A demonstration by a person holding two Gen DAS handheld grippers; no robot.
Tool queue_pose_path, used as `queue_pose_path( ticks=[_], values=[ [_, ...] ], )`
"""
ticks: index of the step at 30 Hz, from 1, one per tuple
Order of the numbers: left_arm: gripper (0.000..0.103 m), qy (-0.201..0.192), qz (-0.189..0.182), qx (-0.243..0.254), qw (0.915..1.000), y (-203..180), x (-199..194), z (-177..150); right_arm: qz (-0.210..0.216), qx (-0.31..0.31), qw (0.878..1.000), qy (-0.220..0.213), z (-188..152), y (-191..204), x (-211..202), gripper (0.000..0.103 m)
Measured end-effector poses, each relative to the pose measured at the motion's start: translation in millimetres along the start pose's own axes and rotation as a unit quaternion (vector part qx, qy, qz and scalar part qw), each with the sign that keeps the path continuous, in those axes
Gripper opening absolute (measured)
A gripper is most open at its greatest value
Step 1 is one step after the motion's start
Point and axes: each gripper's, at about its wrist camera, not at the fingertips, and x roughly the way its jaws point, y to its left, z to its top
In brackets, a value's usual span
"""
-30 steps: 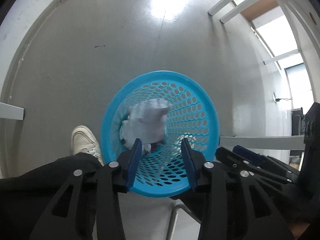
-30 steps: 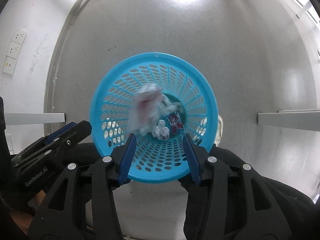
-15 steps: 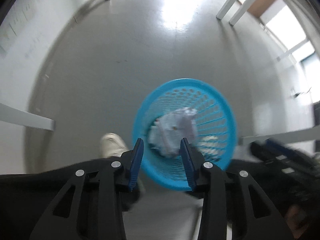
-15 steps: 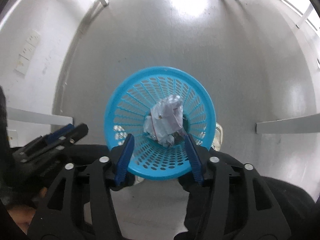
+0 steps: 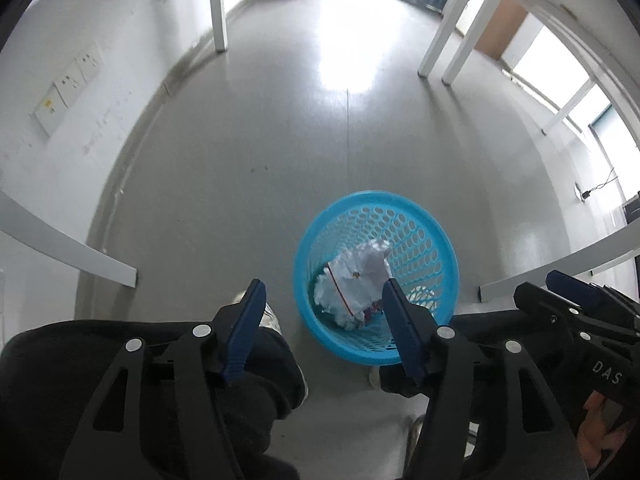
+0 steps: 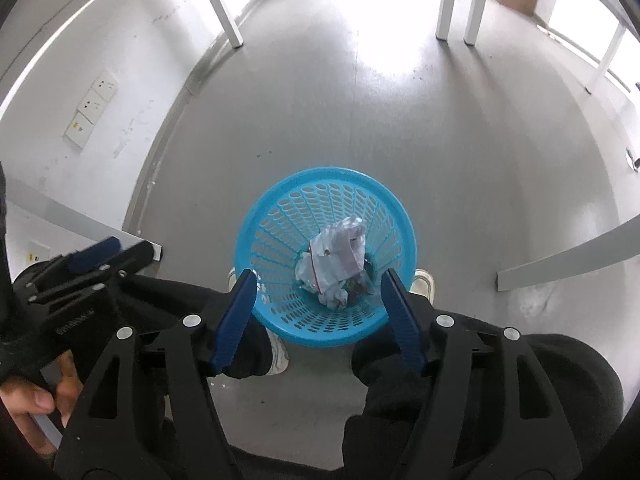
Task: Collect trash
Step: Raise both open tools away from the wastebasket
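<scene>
A round blue perforated basket (image 5: 436,240) (image 6: 280,216) stands on the grey floor between the person's feet. Crumpled white paper and a clear plastic bag (image 5: 356,280) (image 6: 336,256) lie in its bottom. My left gripper (image 5: 322,304) hangs well above the floor, its jaws opening, with nothing between the blue pads; the basket lies below its right finger. My right gripper (image 6: 318,292) hovers high over the basket, jaws also opening and empty. Each gripper shows at the edge of the other's view: the right gripper (image 5: 576,308) and the left gripper (image 6: 92,260).
White table legs (image 5: 218,8) (image 6: 444,0) stand at the far end of the room. White rails (image 5: 68,252) (image 6: 568,256) jut in from both sides. A wall with sockets (image 6: 92,108) runs along the left. The person's dark trousers (image 6: 520,400) and white shoes (image 6: 280,352) flank the basket.
Both grippers rose away from the basket and tilted up, so more of the room shows. Their jaws spread wider. The falling paper and bag settled in the basket.
</scene>
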Motion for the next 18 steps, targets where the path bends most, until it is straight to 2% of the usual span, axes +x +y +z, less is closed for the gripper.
queue_pose_path(
  ticks=[6,8,11,18],
  values=[
    [0.064,-0.033,-0.021,0.011,0.9992,0.1,-51.3,-12.1,0.007,-0.022,0.999,-0.026,-13.0,14.2,-38.3,0.064],
    [0.066,-0.048,-0.015,0.027,0.9984,-3.0,-69.8,-17.3,0.006,-0.038,0.999,-0.038,-19.8,20.2,-56.6,0.066],
    [0.072,-0.085,-0.016,0.045,0.9953,-7.3,-103.4,-22.5,0.018,-0.056,0.996,-0.064,-31.2,27.4,-88.9,0.069],
    [0.081,-0.155,-0.042,0.045,0.9860,-6.5,-165.1,-32.1,0.032,-0.047,0.988,-0.145,-47.3,27.8,-165.0,0.075]
  ],
)
